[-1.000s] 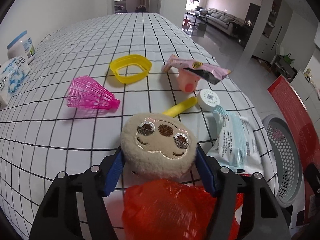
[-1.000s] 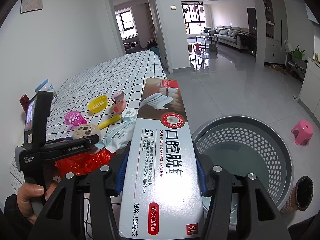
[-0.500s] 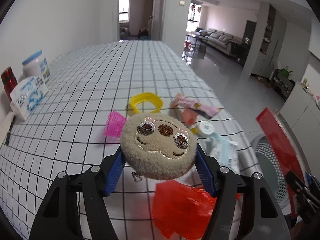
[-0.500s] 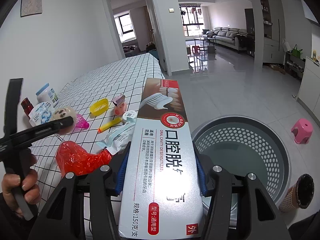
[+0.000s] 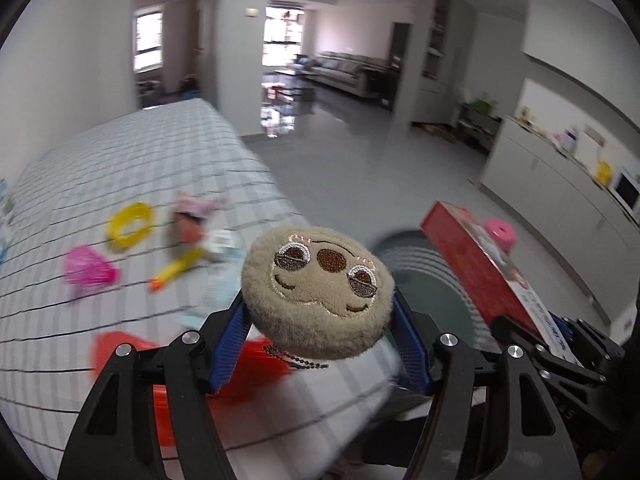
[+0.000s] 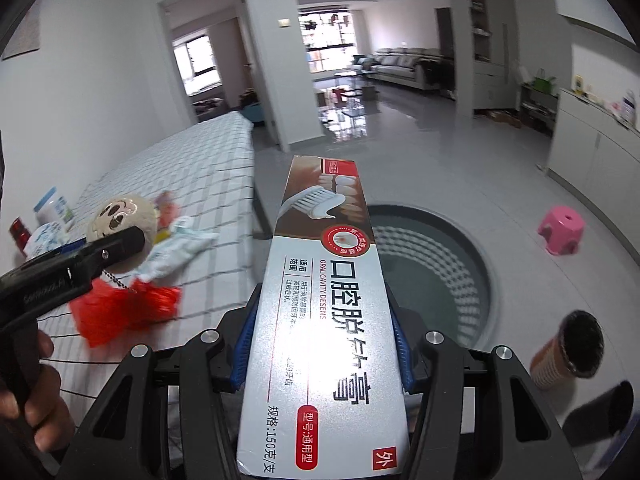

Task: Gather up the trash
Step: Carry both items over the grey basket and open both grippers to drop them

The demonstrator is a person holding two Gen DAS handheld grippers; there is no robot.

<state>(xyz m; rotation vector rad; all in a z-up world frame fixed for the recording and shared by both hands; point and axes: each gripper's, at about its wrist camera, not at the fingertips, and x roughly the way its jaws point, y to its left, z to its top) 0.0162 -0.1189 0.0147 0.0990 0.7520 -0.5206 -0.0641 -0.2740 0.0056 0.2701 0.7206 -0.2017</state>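
My left gripper (image 5: 320,312) is shut on a round beige plush face (image 5: 318,294), held in the air above the table's right edge; a bead chain hangs under it. The plush (image 6: 124,216) also shows in the right wrist view, clamped in the left gripper (image 6: 132,240). My right gripper (image 6: 322,344) is shut on a long toothpaste box (image 6: 326,308), which points out over the grey perforated bin (image 6: 472,264) on the floor. In the left wrist view the box (image 5: 476,276) appears red, above the bin (image 5: 432,276).
On the checked table (image 5: 120,168) lie a red plastic bag (image 5: 240,364), a white wipe packet (image 6: 176,252), a yellow stick (image 5: 176,270), a pink shuttlecock (image 5: 86,270), a yellow ring (image 5: 130,226) and a pink wrapper (image 5: 196,212). A pink stool (image 6: 560,232) and a paper cup (image 6: 568,356) stand on the floor.
The left gripper has lifted the plush off the table and swung it right toward the bin. The right gripper has carried the toothpaste box a little further over the bin.
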